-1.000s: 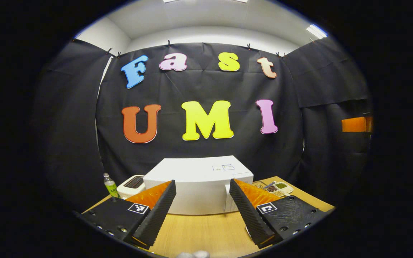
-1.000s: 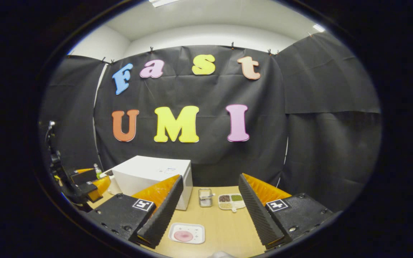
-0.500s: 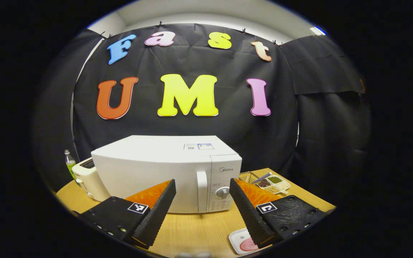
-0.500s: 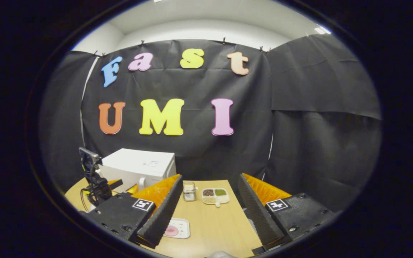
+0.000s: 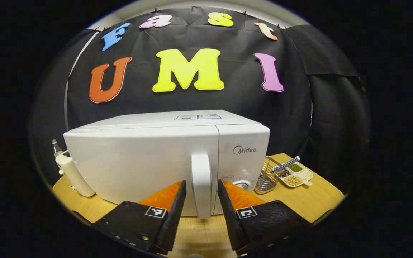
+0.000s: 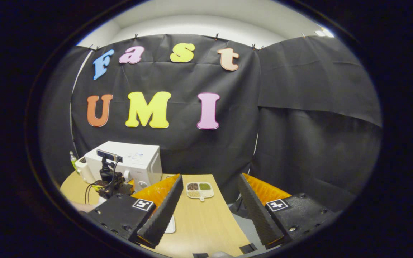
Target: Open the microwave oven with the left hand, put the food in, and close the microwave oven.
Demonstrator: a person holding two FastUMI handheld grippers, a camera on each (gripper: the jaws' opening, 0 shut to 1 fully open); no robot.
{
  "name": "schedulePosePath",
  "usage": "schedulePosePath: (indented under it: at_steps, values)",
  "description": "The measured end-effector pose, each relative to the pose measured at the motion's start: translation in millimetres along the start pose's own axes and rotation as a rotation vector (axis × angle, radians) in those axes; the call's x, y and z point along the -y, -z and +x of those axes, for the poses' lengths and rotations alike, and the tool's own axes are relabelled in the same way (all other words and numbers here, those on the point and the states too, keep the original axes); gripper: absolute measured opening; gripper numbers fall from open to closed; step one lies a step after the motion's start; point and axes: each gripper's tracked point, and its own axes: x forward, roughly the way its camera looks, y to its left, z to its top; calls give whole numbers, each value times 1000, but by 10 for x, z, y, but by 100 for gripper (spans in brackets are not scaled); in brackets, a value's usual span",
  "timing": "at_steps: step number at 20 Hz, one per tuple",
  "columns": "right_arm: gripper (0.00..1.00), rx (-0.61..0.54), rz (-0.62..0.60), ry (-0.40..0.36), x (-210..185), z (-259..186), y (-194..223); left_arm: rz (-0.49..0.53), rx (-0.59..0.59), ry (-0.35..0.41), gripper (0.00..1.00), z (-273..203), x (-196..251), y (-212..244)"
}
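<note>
Plastic, glossy and white, is making up the boxy microwave oven [image 5: 163, 161] that is standing shut on the pale wooden table [image 5: 314, 200]. In the left gripper view, the left gripper [image 5: 200, 200] is reaching level toward the oven's upright, rounded white door handle [image 5: 201, 184], which is sitting between the two ridged, wedge-shaped fingers [image 5: 173, 215]. The jaws are standing fairly narrow, one finger on each side of the handle; whether the pads are touching it cannot be told. At 9 o'clock from the oven, a cream plastic toaster [image 5: 71, 172] is standing just beside it. At 3 o'clock, a small wire-mesh metal basket [image 5: 266, 179] is holding a striped stick, and a white divided dish of dark, green and pale beans [image 5: 297, 175] is lying just beyond it.

In the right gripper view, the right gripper [image 6: 206, 211] is hanging over the table's near edge with its ribbed fingers spread wide and gripping nothing. A corner of a flat white rectangular plate [image 6: 171, 225] is peeking out beside its left finger; the food on it is hidden. Toward 10 o'clock, the microwave oven [image 6: 134, 163] is sitting at the table's far end, and the left gripper [image 6: 115, 184], topped by a dark camera bar with trailing cables, is sitting right in front of its door.
</note>
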Motion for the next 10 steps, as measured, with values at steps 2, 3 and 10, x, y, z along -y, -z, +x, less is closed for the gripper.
schedulePosePath:
  at_steps: [2, 3, 10]
  values:
    - [99, 2, -8, 1, 0, 29, -12, -18, -18, -11, 37, -17, -32, 41]
    - [99, 3, -9, 0, -9, 40, -14, -38, -7, 3, 30, 19, -37, 35]
    - [99, -8, -6, -43, -158, 90, -17, -43, -27, 14, 9, -11, -32, 90]
